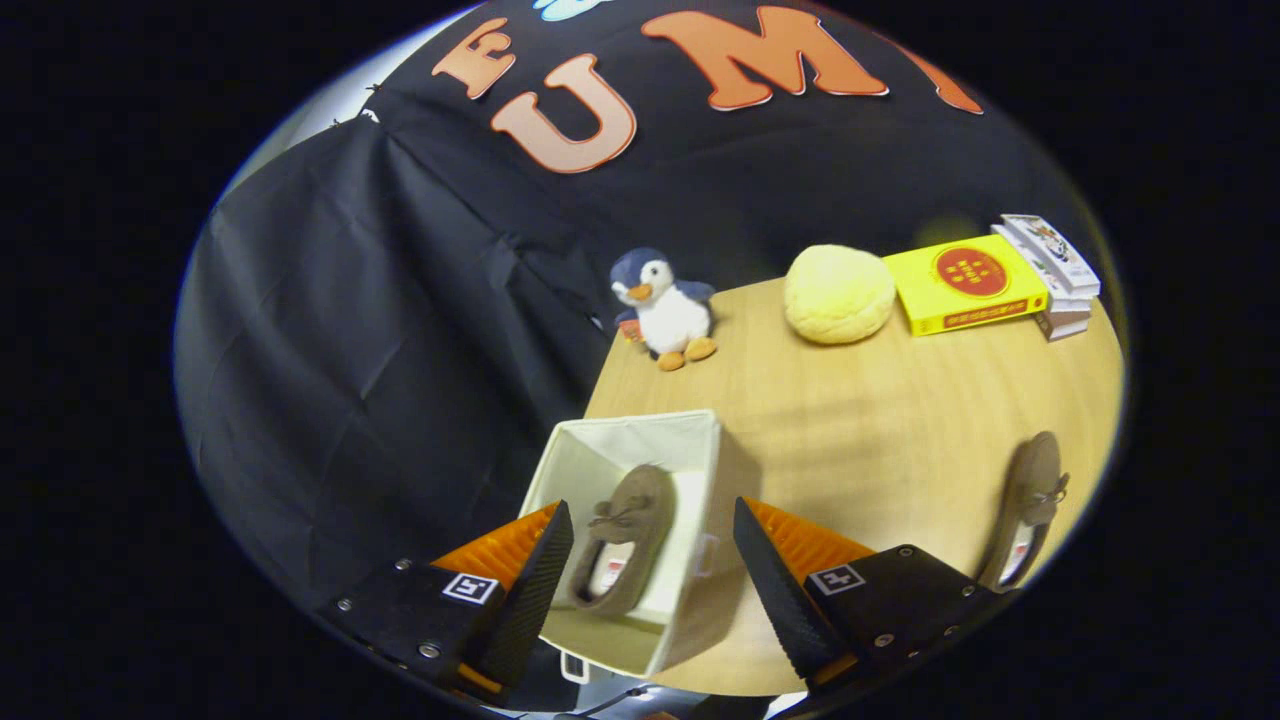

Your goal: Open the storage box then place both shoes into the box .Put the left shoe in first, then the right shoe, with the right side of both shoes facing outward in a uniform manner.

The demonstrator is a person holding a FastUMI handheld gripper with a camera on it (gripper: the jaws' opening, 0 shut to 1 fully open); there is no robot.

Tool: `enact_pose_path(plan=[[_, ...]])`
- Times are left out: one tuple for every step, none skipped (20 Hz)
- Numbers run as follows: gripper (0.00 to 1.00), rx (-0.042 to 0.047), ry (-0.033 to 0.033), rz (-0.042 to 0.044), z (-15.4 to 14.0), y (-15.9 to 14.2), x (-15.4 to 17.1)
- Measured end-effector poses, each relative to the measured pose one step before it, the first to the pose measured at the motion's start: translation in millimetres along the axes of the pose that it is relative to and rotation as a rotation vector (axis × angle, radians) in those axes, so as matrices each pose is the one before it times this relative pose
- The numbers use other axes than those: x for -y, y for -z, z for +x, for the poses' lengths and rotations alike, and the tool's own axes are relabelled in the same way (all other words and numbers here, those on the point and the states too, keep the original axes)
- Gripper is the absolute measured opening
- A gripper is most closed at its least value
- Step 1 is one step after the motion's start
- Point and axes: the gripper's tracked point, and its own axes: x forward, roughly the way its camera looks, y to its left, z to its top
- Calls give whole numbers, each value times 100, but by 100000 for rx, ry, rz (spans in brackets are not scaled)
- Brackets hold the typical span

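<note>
While one shoe sits in the box: tongs wide open, holding nothing.
Other shoe: off to the right, lying lengthways.

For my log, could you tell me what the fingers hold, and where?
Nothing: the gripper is open, fingers apart above the shoe in the storage box.

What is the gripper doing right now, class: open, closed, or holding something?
Gripper: open, holding nothing; its fingers are spread above the box, which has one shoe inside.
</note>
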Motion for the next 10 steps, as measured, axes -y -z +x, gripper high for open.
enact_pose_path(plan=[[97,948,1948,-7,-836,-76,1372],[98,869,1387,-349,-580,48,1418],[98,986,2020,-631,-532,107,1563],[98,958,1685,-1038,-693,127,1533],[99,976,2524,-804,-737,199,1331],[99,407,2242,-315,-502,395,1601],[99,320,2089,277,-348,327,1382],[99,474,2038,383,-213,277,1488],[99,674,3480,-477,-453,157,1774],[99,819,3425,-944,-554,227,1840]])
